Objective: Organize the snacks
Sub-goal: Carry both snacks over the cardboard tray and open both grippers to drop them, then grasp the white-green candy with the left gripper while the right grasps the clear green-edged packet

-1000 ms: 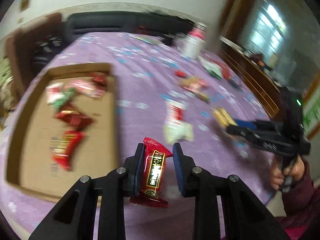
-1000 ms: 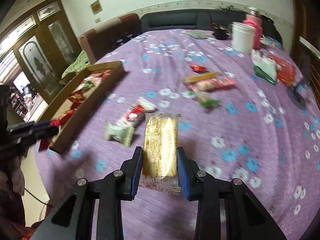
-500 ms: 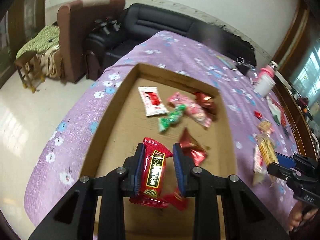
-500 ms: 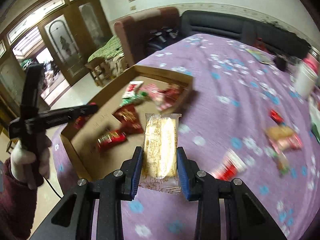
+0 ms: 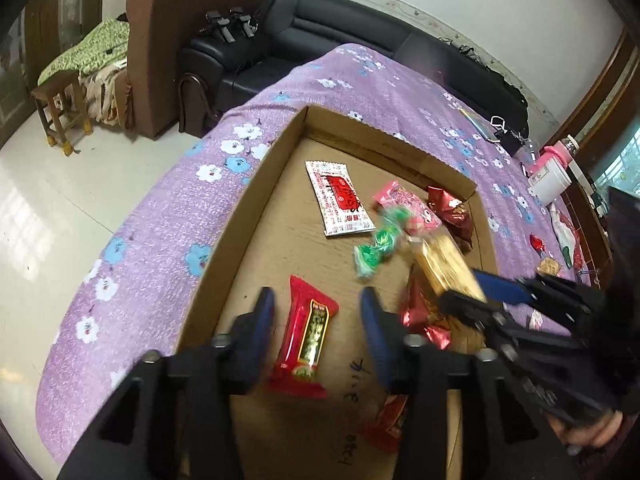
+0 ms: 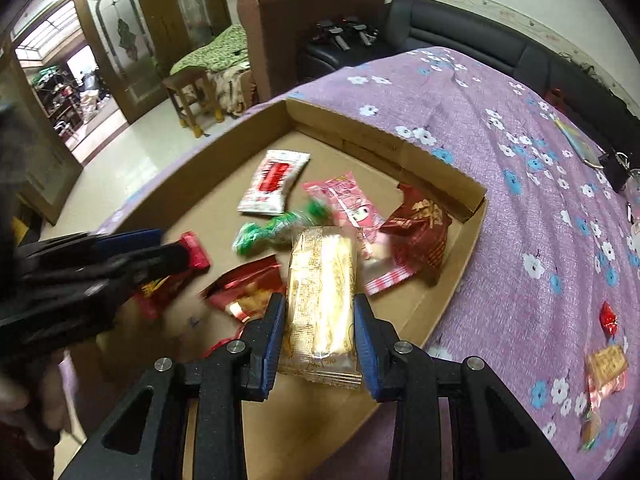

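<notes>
A shallow cardboard box [image 5: 248, 216] lies on the purple flowered tablecloth and holds several snack packets. My left gripper [image 5: 317, 334] is open over the box, its jaws wide apart around a red snack bar [image 5: 307, 334] that no longer touches the pads. My right gripper [image 6: 320, 338] is shut on a yellow wafer packet [image 6: 322, 296] and holds it over the box [image 6: 360, 136]. The right gripper with the yellow packet [image 5: 446, 268] shows at the right of the left wrist view. The left gripper [image 6: 100, 264] shows at the left of the right wrist view.
In the box lie a white-and-red packet [image 5: 340, 204], a green candy [image 5: 374, 252], a pink packet [image 6: 352, 208] and dark red packets [image 6: 420, 232]. Loose snacks [image 6: 604, 364] lie on the cloth at the right. A white tub [image 5: 550, 182], a sofa and an armchair stand beyond.
My left gripper has opened and let go of the red snack bar inside the box. My right gripper has moved in over the box with the yellow packet still held.
</notes>
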Demonstrator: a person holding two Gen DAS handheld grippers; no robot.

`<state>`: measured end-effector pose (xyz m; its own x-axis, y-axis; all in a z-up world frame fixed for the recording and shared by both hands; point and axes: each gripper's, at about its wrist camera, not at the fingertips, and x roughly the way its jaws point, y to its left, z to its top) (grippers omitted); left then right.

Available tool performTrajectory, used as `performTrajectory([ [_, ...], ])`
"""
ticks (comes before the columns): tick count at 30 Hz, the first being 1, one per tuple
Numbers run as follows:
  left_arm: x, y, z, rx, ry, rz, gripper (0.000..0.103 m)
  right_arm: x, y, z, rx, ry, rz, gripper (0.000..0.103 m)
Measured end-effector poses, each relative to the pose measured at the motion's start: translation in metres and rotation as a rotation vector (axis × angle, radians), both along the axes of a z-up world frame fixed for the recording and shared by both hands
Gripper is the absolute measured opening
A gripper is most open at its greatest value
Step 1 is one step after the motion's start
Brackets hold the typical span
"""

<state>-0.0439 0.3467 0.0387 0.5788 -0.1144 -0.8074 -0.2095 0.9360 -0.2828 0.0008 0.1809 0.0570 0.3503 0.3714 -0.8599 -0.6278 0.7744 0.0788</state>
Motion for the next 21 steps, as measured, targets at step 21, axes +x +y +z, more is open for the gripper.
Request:
performTrajectory([
  [21, -0.089, -0.051, 0.048, -0.169, -0.170, 0.034, 0.084, -0.026, -0.213, 0.047, 0.101, -0.146, -0.362, 0.068],
])
